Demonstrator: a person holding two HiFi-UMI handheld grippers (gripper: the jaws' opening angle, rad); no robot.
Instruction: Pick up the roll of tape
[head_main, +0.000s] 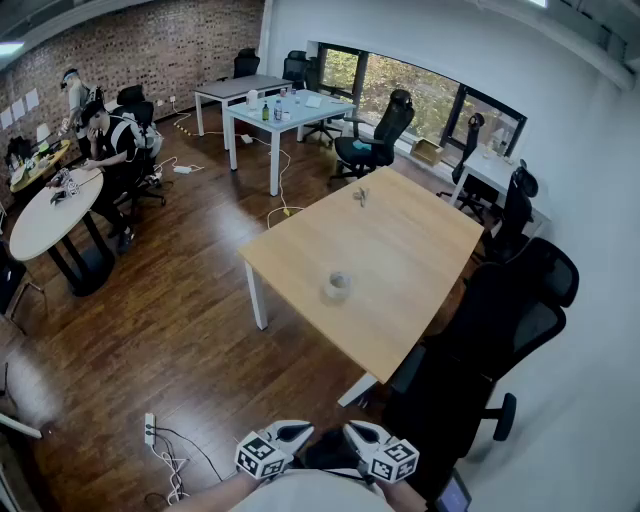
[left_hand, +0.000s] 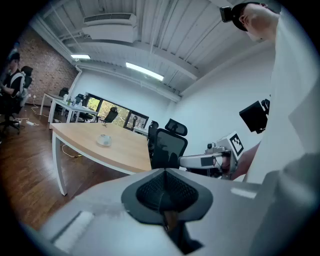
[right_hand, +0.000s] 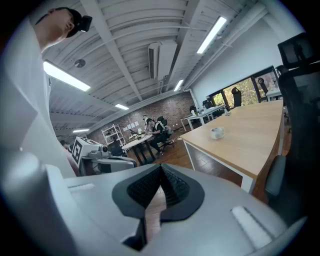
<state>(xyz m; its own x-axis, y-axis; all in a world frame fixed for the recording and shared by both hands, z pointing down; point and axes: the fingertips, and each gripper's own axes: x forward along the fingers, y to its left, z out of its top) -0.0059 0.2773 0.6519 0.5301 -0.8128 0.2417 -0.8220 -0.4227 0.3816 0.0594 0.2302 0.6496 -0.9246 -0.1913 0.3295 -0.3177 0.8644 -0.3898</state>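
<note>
At the far left of my head view I see a round white table (head_main: 40, 215) with people sitting by it (head_main: 105, 140), and white desks (head_main: 285, 115) stand further back by the windows. On the dark wood floor at the lower left lies a power strip (head_main: 150, 428) with its cord. At the bottom edge of the frame, just left of centre, I have the left gripper (head_main: 293, 433). In its own view its jaws are pressed together with nothing between them. Just beside it, to the right, is the right gripper (head_main: 360, 433). Its pads (right_hand: 170, 187) meet at the tips, with only a thin wedge of floor showing lower down, and it grips nothing either. Both sit low in the frame, well apart from the wooden table (head_main: 400, 250) that fills the middle. The roll of tape (head_main: 338, 287) lies flat on that table near its left edge, toward the near corner, with bare tabletop all round it. From the left gripper view I see the tape as a small pale ring on the tabletop, left of centre. A small item (head_main: 361, 196) I cannot make out lies at the table's far end. A black office chair (head_main: 500, 340) stands against the table's right side.
</note>
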